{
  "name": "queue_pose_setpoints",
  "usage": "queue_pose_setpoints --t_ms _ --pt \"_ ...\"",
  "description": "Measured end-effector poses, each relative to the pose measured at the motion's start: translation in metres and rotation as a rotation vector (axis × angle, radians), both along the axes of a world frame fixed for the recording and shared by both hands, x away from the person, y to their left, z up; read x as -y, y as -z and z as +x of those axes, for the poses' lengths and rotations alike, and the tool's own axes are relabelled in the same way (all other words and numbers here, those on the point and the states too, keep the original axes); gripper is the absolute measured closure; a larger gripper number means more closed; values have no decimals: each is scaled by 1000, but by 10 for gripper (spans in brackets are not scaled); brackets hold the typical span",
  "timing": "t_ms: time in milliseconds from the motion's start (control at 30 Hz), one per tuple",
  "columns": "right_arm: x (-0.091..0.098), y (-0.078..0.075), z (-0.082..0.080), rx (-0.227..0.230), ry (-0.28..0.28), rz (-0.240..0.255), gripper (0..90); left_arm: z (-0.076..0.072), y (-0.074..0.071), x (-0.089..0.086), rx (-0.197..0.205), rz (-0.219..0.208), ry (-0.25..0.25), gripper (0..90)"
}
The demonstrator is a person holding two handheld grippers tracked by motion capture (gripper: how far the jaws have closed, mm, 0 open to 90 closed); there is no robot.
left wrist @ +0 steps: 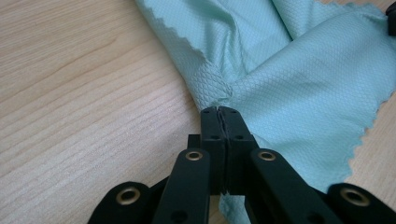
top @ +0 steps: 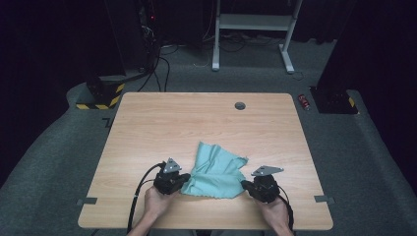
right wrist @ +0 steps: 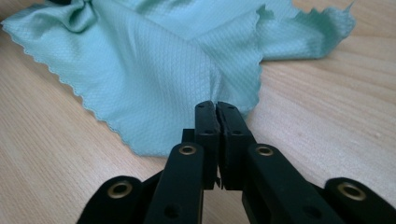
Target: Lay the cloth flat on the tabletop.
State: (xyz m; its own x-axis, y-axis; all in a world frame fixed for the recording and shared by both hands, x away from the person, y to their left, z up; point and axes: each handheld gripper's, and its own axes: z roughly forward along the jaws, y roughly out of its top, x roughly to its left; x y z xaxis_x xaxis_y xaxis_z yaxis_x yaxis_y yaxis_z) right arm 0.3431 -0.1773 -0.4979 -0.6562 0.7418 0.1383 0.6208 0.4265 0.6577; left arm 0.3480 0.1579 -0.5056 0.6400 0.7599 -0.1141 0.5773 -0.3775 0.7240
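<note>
A mint-green cloth (top: 216,169) lies rumpled and partly folded near the front of the wooden table (top: 196,118). My left gripper (top: 184,179) sits at its front left corner. In the left gripper view the jaws are pressed together, pinching a bunched corner of the cloth (left wrist: 289,79) at the left gripper's (left wrist: 218,109) tips. My right gripper (top: 244,184) sits at the cloth's front right edge. In the right gripper view its jaws are closed on a puckered fold of the cloth (right wrist: 154,70) at the right gripper's (right wrist: 215,103) tips.
A round cable hole (top: 240,105) sits near the table's far edge. Grey tape marks (top: 87,201) stick to both front corners. Beyond the table are a white desk frame (top: 253,22), a yellow-black striped base (top: 101,98) and a red can (top: 303,102) on the floor.
</note>
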Motion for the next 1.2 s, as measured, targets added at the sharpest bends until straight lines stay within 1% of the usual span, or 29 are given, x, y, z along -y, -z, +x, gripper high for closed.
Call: queue_pose_setpoints --t_ms 33,100,167,200,267,300,367,400,433,500,533,567,600,633,667,733,800,867,933,967,1033,1067,1200 --pt "0 0 0 -5 -1 6 804 1 -1 0 2 -3 -1 881" --pt "1 -4 3 10 3 20 766 3 -3 0 5 -5 -12 828" --pt "2 -11 8 41 19 32 727 7 -7 0 11 -8 -28 757" --pt "2 -15 12 61 36 29 721 9 -8 1 16 -6 -35 726" --pt "3 -18 20 95 66 13 710 16 -12 3 29 5 -57 671" --pt "3 -19 28 99 89 8 704 19 -12 4 31 10 -65 655" --pt "4 -16 40 92 118 -1 689 27 -12 7 21 8 -74 627" --pt "3 -15 44 89 125 -7 678 31 -11 8 8 6 -82 616" --pt "3 -14 48 85 131 -12 669 36 -11 9 4 13 -87 605" --pt "0 -12 55 76 140 -21 656 45 -9 12 -13 7 -101 583" --pt "-1 -12 57 76 142 -28 654 49 -9 13 -10 0 -106 573" --pt "-3 -12 59 79 145 -34 653 53 -8 15 -15 9 -112 565" --pt "-4 -12 61 80 148 -36 651 58 -8 16 -8 28 -113 560" --pt "-5 -12 63 76 148 -37 649 62 -9 18 -7 30 -121 559" --pt "-6 -12 65 75 150 -40 646 66 -9 18 1 32 -127 556" --pt "-8 -12 70 66 153 -42 644 77 -9 21 -1 52 -141 550" --pt "-9 -11 74 60 156 -44 647 84 -8 23 -5 53 -151 550" --pt "-10 -10 76 47 154 -49 661 91 -6 26 -9 66 -151 550" --pt "-10 -8 78 40 151 -61 684 96 -4 28 -6 58 -158 550" --pt "-10 -7 79 36 149 -63 698 98 -2 28 -10 52 -165 550" --pt "-10 -6 80 34 147 -69 741 101 3 29 -26 46 -179 553" --pt "-10 -6 80 36 142 -70 767 102 5 29 -30 49 -178 556" --pt "-10 -6 81 31 124 -88 850 105 8 30 -31 50 -179 587"
